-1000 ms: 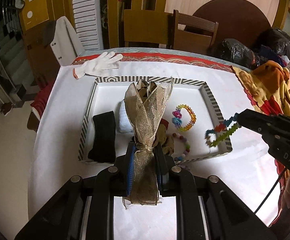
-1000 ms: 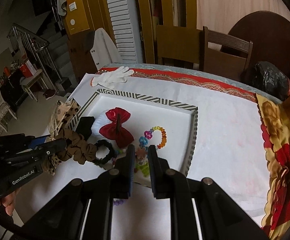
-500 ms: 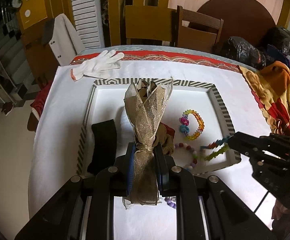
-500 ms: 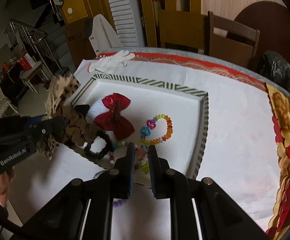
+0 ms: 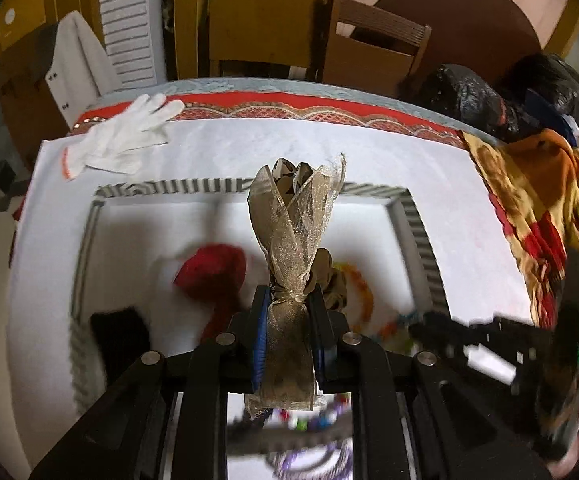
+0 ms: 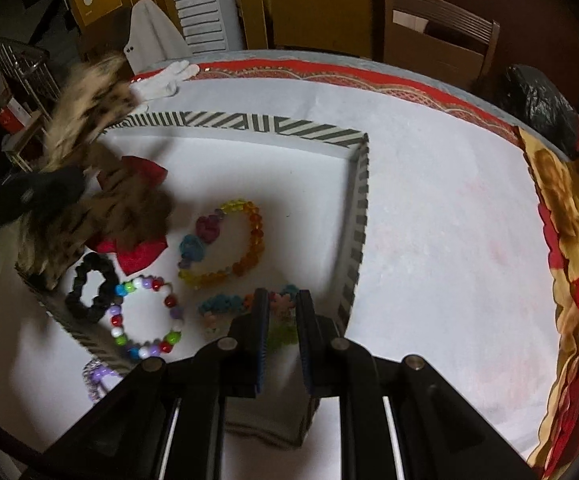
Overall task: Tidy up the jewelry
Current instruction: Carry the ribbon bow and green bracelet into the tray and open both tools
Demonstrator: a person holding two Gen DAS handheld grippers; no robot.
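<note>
Gold mesh ribbon bow (image 5: 289, 344), soft and nearly weightless, sits pinched at its knot in the left gripper (image 5: 287, 336) jaws, over the striped tray (image 6: 357, 216); rightward, the right gripper (image 6: 279, 320) jaws pinch a limp flower bracelet (image 6: 225, 304); lift gently.

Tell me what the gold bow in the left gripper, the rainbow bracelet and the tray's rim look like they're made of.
Gold bow: sheer metallic mesh ribbon, probably organza; light shows through and it glints.
Rainbow bracelet: translucent glossy beads, plastic or glass, I can't tell which.
Tray: likely printed cardboard; thin, flat striped walls with a matte look.
</note>
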